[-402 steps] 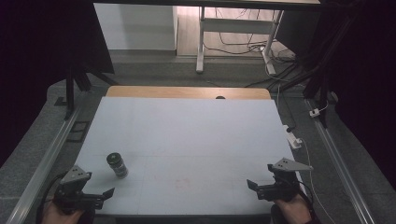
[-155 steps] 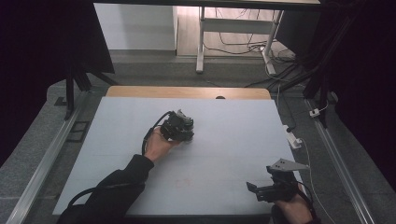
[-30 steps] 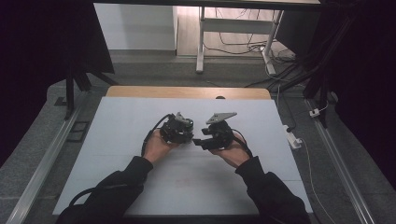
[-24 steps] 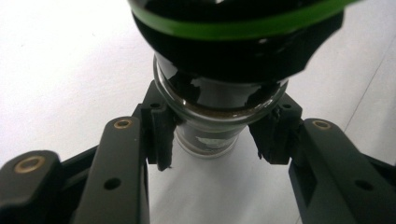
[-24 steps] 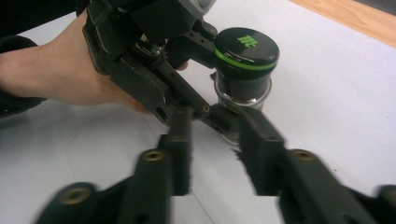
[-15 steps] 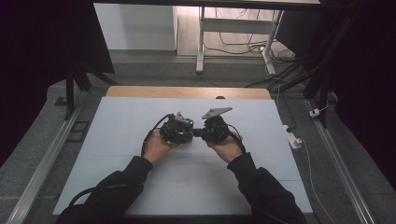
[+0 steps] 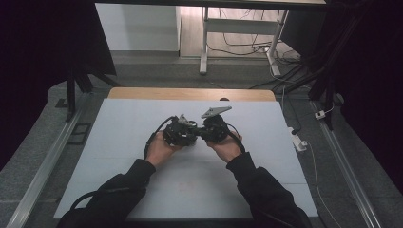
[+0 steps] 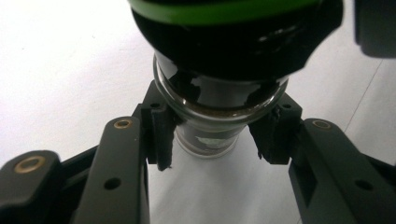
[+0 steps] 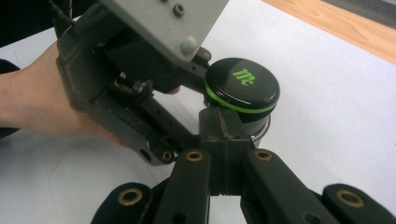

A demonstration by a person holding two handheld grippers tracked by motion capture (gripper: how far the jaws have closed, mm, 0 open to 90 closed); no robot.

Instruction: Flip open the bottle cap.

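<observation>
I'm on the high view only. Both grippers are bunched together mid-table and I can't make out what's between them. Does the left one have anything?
Observer: Yes. The left gripper is clamped on a glass jar, with its pads on the glass just under the lid.
Operator: What does the lid look like?
Observer: The lid is black with a green ring and a green logo on top, and it is on the jar.
Operator: Has the right gripper got hold of it?
Observer: No. The right gripper has its jaws shut together on nothing. Its tips are close beside the jar below the green ring, and I cannot tell if they touch.
</observation>
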